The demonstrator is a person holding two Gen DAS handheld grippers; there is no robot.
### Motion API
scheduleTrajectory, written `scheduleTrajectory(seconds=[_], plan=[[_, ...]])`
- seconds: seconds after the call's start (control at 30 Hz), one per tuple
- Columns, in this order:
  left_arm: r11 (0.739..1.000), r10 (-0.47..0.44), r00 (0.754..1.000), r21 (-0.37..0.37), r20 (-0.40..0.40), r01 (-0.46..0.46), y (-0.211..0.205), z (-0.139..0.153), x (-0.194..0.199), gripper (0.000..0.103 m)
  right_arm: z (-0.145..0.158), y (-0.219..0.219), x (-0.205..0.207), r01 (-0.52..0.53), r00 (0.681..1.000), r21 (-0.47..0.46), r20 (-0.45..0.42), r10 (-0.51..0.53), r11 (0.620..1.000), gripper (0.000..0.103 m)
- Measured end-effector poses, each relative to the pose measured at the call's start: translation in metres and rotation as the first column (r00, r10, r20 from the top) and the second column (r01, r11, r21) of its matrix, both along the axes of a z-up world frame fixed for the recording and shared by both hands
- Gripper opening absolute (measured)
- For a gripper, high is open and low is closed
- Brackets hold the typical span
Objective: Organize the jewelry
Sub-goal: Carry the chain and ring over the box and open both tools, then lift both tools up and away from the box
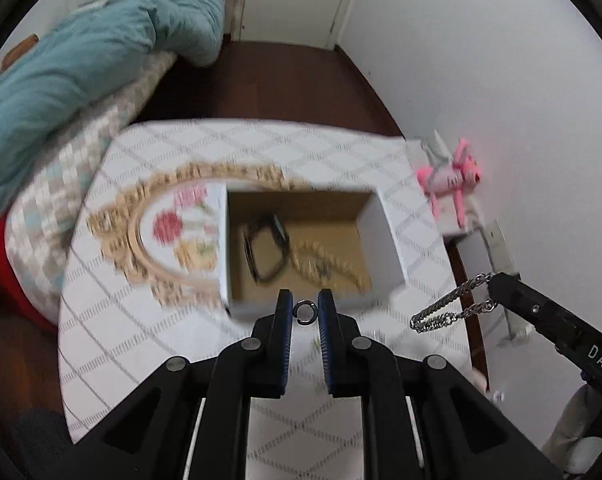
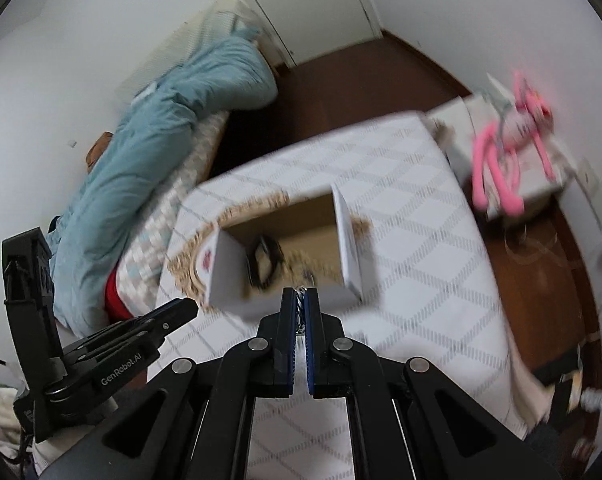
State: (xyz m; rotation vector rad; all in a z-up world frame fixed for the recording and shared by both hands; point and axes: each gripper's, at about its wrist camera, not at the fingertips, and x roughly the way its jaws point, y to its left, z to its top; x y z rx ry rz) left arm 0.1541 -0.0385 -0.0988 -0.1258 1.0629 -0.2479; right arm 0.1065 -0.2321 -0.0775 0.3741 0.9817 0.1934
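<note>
A white cardboard box (image 1: 385, 236) stands open on the table, holding a black bracelet (image 1: 265, 252) and a pearl necklace (image 1: 329, 264). My left gripper (image 1: 305, 312) is shut on a small silver ring (image 1: 304, 312), just in front of the box's near wall. My right gripper (image 2: 300, 300) is shut on a silver chain (image 2: 300, 304); in the left wrist view the chain (image 1: 449, 312) hangs in a loop from its tip, right of the box. The box (image 2: 351, 248) and the bracelet (image 2: 265, 264) also show in the right wrist view.
A gold-framed oval tray with a flower pattern (image 1: 173, 236) lies left of the box on the white diamond-patterned tablecloth (image 1: 141, 344). A bed with a teal duvet (image 1: 81, 72) is left. A pink toy (image 1: 453, 180) sits on a stand at right.
</note>
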Motion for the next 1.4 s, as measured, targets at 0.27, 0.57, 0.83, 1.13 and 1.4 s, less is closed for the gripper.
scheduleTrajectory(seconds=[0.27, 0.57, 0.83, 1.13, 1.4], plan=[[0.999, 0.0, 0.998, 0.044, -0.064, 0.002, 0.0, -0.011, 0.069, 0.011, 0.003, 0.019, 0.082, -0.042, 0.999, -0.046, -0.036, 0.041, 0.998, 0.004], [0.993, 0.06, 0.992, 0.112, -0.113, -0.048, 0.002, -0.026, 0.101, 0.039, -0.046, 0.038, 0.138, -0.112, 0.977, -0.136, -0.195, 0.084, 0.984, 0.005], [0.971, 0.137, 0.988, 0.21, -0.075, -0.119, 0.017, -0.034, 0.096, 0.078, -0.06, 0.033, 0.134, -0.126, 0.975, -0.22, -0.208, 0.08, 0.967, 0.047], [0.952, 0.163, 0.985, 0.272, -0.053, -0.143, 0.023, -0.057, 0.072, 0.103, -0.071, 0.039, 0.107, -0.134, 0.978, -0.427, -0.2, 0.051, 0.894, 0.1], [0.947, 0.166, 0.985, 0.285, -0.039, -0.148, 0.024, -0.062, 0.053, 0.103, -0.077, 0.038, 0.09, -0.115, 0.981, -0.43, -0.191, 0.034, 0.895, 0.101]])
